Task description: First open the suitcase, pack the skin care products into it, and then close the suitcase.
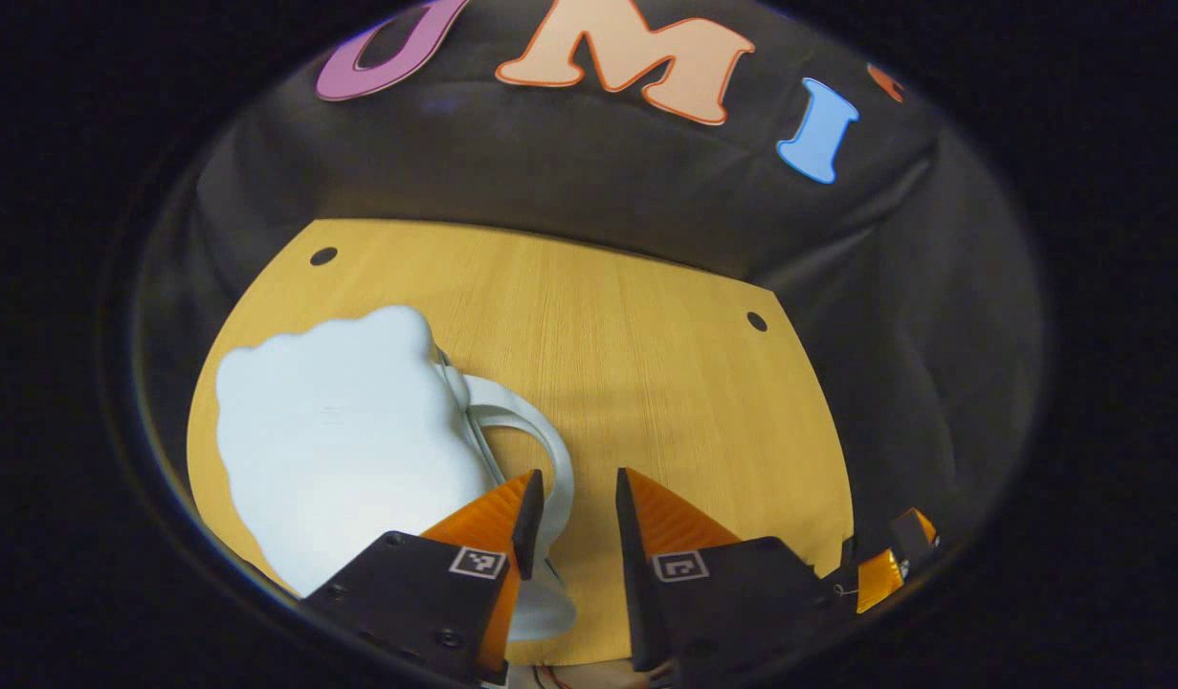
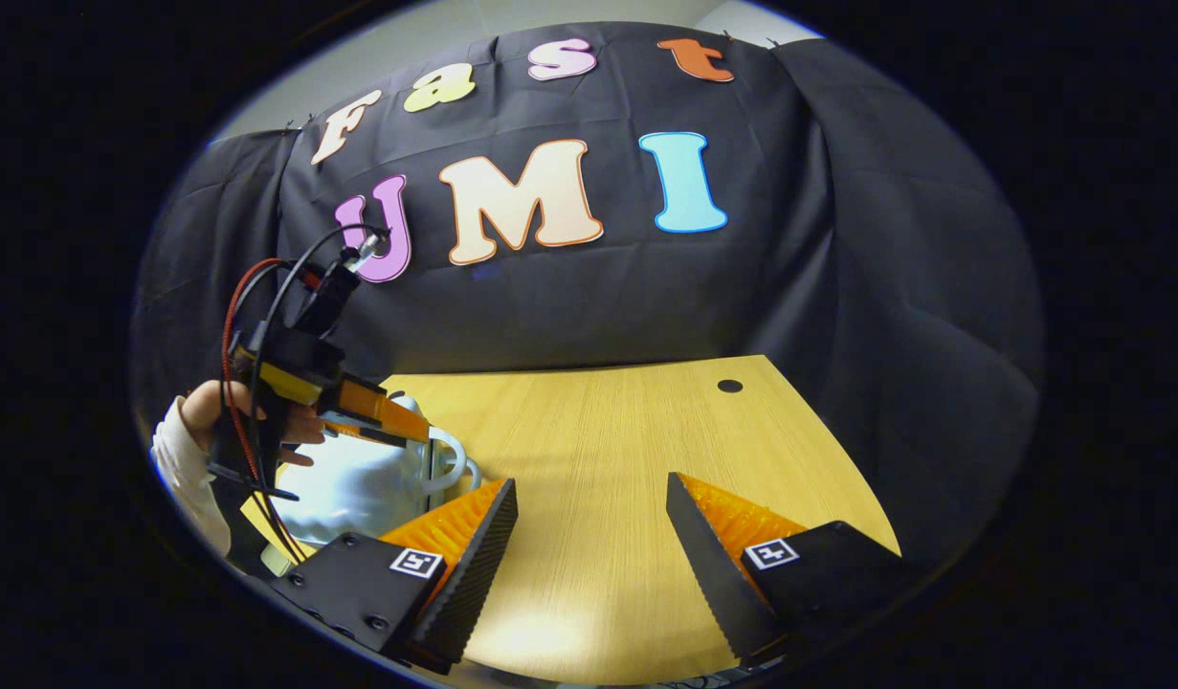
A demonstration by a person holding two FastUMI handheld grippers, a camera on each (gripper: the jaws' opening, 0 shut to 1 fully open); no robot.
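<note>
A small white suitcase (image 1: 340, 450) with a wavy outline lies flat and shut on the wooden table (image 1: 646, 364), its white handle (image 1: 541, 431) pointing right. My left gripper (image 1: 579, 488) hovers open just over the handle, the left finger next to the handle's loop with nothing between the fingers. In the right gripper view the suitcase (image 2: 359, 488) sits at the left, with the left gripper (image 2: 411, 431) above it, held by a hand (image 2: 206, 407). My right gripper (image 2: 589, 498) stands wide open over bare tabletop, to the right of the suitcase.
The table (image 2: 598, 431) has round holes (image 1: 756, 321) near its far corners and ends at the black cloth wall behind. Part of the right gripper (image 1: 895, 565) shows at the table's right edge. Red and black cables (image 2: 254, 287) trail from the left gripper.
</note>
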